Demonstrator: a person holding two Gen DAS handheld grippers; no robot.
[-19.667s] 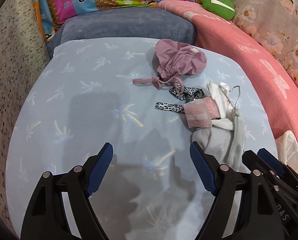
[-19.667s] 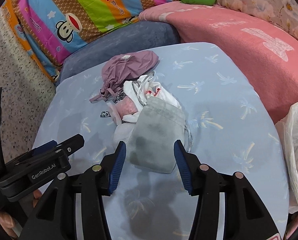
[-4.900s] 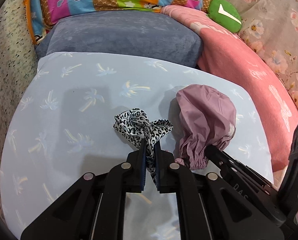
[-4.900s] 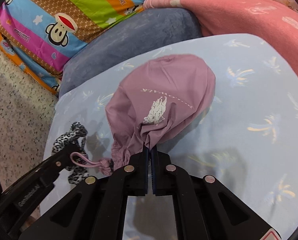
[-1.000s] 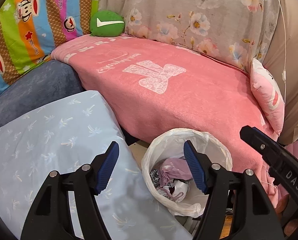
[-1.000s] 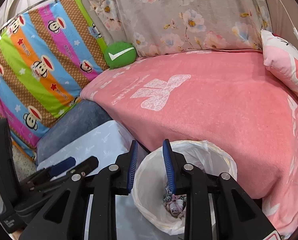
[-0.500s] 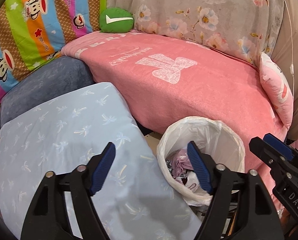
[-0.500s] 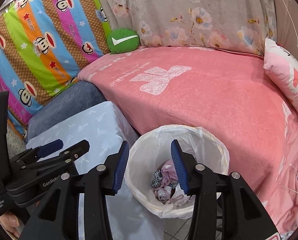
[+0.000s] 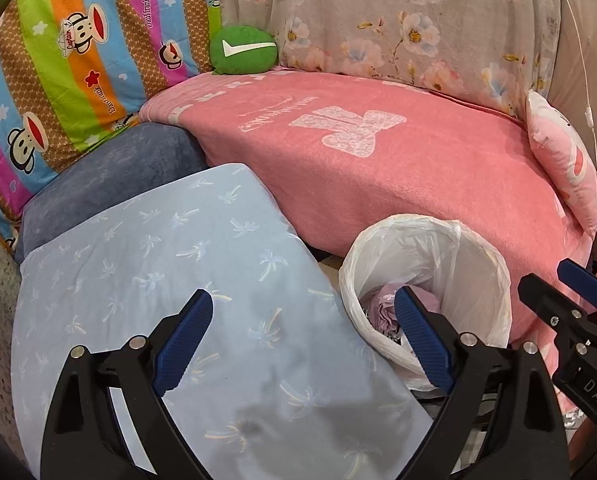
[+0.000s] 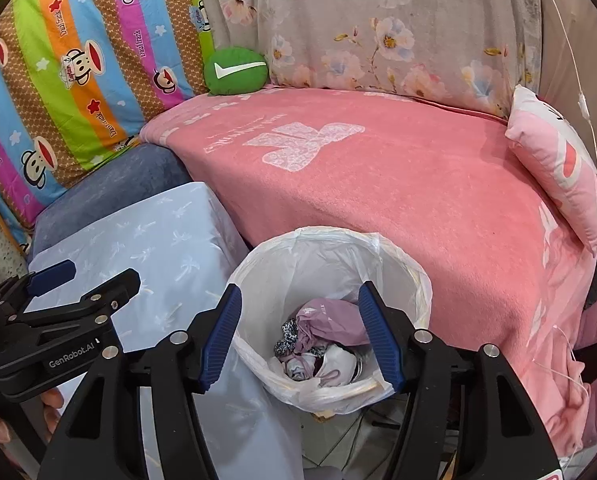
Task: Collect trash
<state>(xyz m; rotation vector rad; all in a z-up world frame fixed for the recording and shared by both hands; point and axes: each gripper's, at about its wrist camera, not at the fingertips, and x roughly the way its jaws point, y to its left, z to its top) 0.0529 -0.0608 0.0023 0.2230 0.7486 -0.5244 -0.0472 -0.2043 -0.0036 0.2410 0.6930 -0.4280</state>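
A bin lined with a white plastic bag (image 10: 402,268) stands on the floor between the blue-sheeted surface and the pink couch; it also shows in the left wrist view (image 9: 474,264). Inside lie a purple drawstring bag (image 10: 332,318), a leopard-print cloth (image 10: 285,338) and white and pink cloth items (image 10: 330,366). My right gripper (image 10: 300,334) is open and empty above the bin. My left gripper (image 9: 302,340) is open and empty over the blue sheet's right edge, left of the bin.
A light blue sheet with palm prints (image 9: 150,276) covers the surface at left. A pink blanket (image 10: 378,184) covers the couch behind the bin. A striped monkey-print cushion (image 9: 70,60), a green pouch (image 9: 242,50) and a pink pillow (image 10: 554,160) lie further back.
Both grippers, shut on the leopard cloth and purple bag seconds ago, are open and those items lie in the bin. Over the last second both grippers opened wider and drew back slightly.
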